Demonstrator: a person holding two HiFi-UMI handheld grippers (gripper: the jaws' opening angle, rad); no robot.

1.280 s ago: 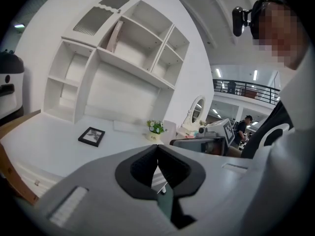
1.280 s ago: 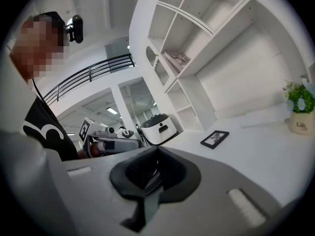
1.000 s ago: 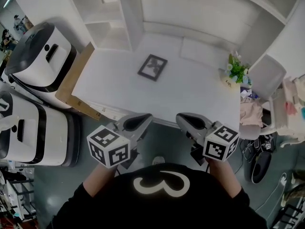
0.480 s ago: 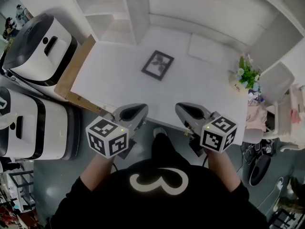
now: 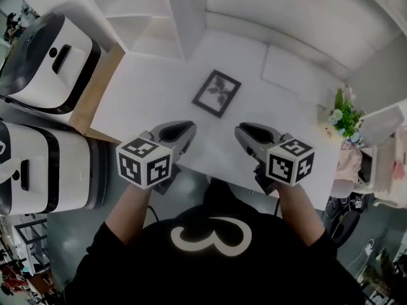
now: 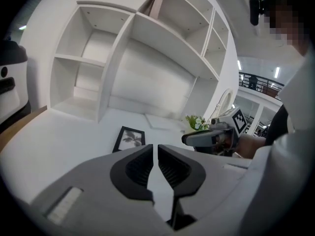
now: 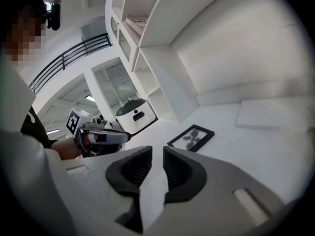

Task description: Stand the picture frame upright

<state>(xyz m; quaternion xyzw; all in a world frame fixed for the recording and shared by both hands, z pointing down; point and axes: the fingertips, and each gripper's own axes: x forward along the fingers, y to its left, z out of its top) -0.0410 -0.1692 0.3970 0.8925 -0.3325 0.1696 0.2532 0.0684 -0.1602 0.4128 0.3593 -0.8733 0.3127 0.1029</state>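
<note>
The right gripper (image 5: 245, 132) is opening on nothing and the left gripper (image 5: 185, 127) is pressed together, empty. The picture frame (image 5: 217, 93) lies flat ahead between them, untouched.

Black top (image 5: 286, 269), white looped print (image 5: 213, 226), perhaps "3"; grey left gripper (image 5: 189, 126), right gripper (image 5: 240, 129) (jaws opening, empty), monochrome marker cubes (image 5: 145, 162).

I can't see the back of the picture frame (image 5: 217, 93), which lies face up on the desk (image 5: 146, 100), so any stand is hidden from me. Its print is only a dark leafy smudge. The label on the pot of the plant (image 5: 344, 115) is too small to read. The white machines (image 5: 48, 62) run off the left edge, and the shelves (image 5: 187, 18) run off the top.
</note>
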